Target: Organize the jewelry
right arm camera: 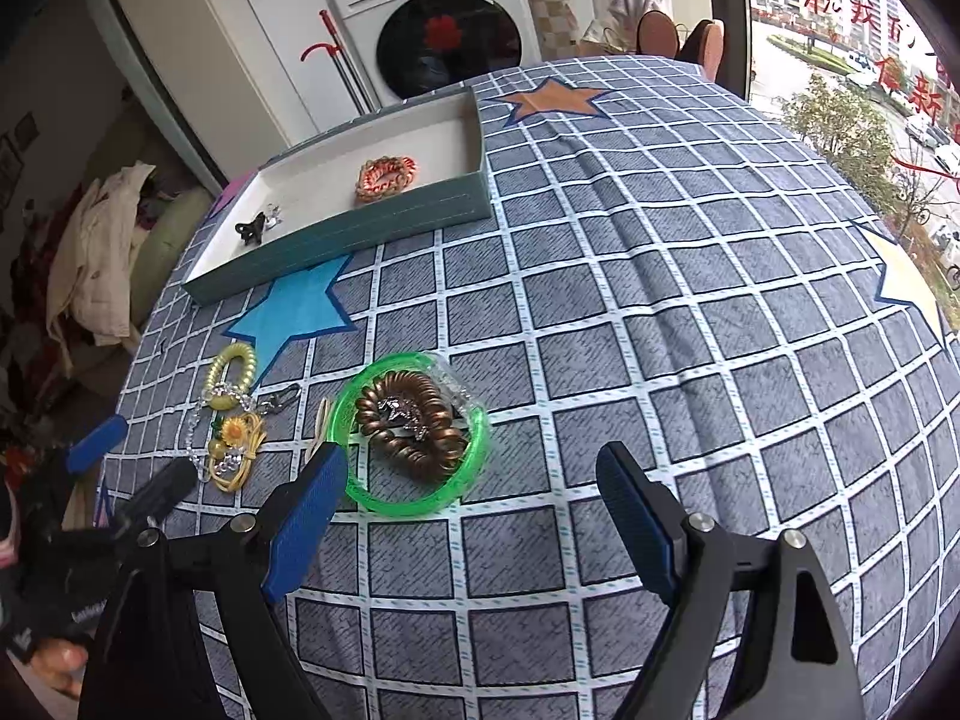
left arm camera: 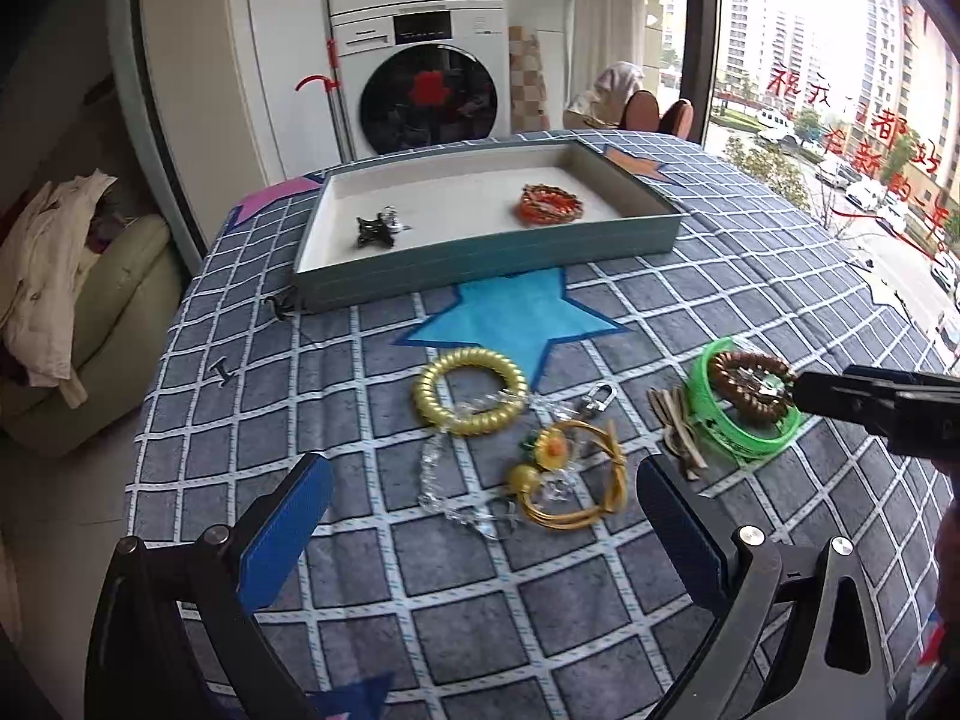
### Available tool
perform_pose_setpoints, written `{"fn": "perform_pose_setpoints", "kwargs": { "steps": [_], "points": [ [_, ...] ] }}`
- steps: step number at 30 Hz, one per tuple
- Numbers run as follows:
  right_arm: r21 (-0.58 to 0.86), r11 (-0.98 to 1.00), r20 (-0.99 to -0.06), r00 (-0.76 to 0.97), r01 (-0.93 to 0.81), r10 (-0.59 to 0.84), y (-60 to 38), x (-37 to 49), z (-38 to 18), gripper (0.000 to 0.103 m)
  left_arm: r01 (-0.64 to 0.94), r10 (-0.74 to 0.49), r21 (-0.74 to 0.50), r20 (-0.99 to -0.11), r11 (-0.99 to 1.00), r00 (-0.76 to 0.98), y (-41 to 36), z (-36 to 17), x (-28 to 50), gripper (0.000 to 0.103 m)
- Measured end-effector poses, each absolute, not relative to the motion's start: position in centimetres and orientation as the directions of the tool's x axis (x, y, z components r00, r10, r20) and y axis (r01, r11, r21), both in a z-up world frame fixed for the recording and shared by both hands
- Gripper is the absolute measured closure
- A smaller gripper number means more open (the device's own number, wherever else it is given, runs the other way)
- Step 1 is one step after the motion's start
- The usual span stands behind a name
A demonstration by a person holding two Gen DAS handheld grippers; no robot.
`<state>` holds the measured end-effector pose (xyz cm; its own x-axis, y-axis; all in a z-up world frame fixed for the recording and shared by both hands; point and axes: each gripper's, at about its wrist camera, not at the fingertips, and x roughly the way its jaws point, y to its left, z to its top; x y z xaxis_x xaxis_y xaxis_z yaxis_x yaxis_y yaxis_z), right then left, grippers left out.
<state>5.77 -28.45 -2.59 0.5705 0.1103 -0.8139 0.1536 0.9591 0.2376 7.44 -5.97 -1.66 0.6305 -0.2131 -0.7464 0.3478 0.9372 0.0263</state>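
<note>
A teal tray (left arm camera: 492, 261) with a white floor holds an orange bracelet (left arm camera: 551, 204) and a black clip (left arm camera: 377, 227); the tray also shows in the right wrist view (right arm camera: 360, 222). On the checked cloth lie a yellow coil ring (left arm camera: 468, 390), a clear bead chain (left arm camera: 444, 480), a yellow flower cord (left arm camera: 570, 468), a green bangle (right arm camera: 414, 432) and a brown coil ring (right arm camera: 408, 420) inside it. My left gripper (left arm camera: 486, 516) is open just before the flower cord. My right gripper (right arm camera: 474, 498) is open, close to the green bangle.
A washing machine (left arm camera: 420, 78) stands behind the table. A sofa with clothes (left arm camera: 72, 312) is at the left. A window (left arm camera: 840, 120) is at the right. Tan hair ties (left arm camera: 678, 426) lie beside the green bangle (left arm camera: 744, 408).
</note>
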Motion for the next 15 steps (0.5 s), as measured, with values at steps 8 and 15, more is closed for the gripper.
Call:
{"fn": "perform_pose_setpoints", "kwargs": {
  "steps": [8, 15],
  "points": [
    [0.223, 0.969, -0.795, 0.595, 0.108, 0.117, -27.7, 5.6, -1.9, 0.028, 0.374, -0.232, 0.026, -0.745, 0.927, 0.626, -7.0, -1.5, 6.7, 0.001],
    [0.214, 0.976, -0.793, 0.591, 0.046, 0.146, -26.6, 6.2, -2.0, 0.059, 0.409, -0.248, 0.034, -0.749, 0.912, 0.615, -8.2, -1.8, 6.2, 0.002]
  ]
}}
